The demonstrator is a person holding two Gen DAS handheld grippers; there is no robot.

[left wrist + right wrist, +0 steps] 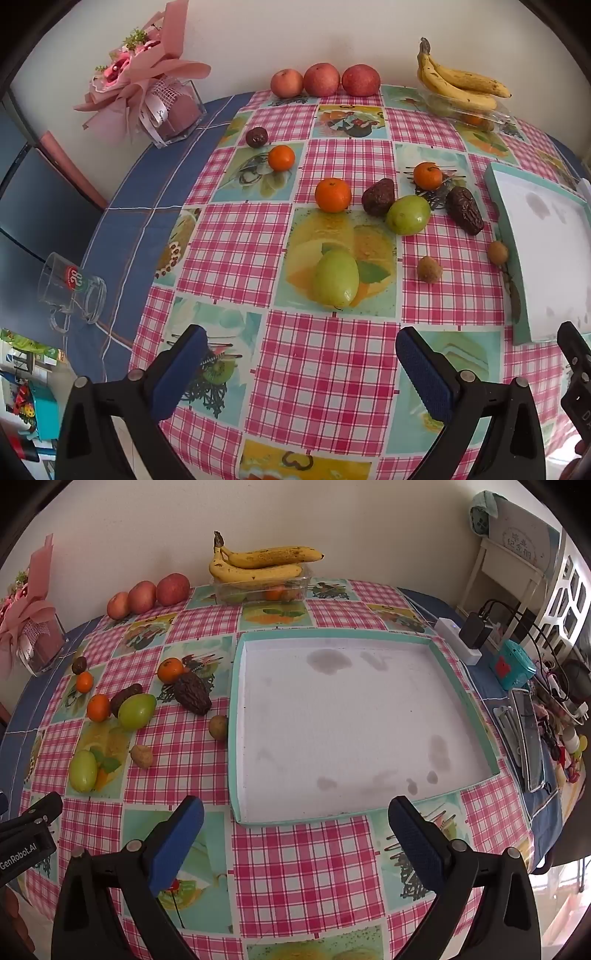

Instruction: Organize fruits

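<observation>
We hold the left gripper and right gripper spread wide, both empty; loose fruit lies left of the shallow tray.

Black gripper frames, silver pivot screws, blue-padded fingers.

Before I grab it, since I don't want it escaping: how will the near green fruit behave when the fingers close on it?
The near green fruit looks smooth and glossy, so the pads may slip on it. It is egg-shaped and lies free on the flat tablecloth, so a nudge would likely roll it. It looks firm, probably not easily bruised. The left gripper is open.
</observation>
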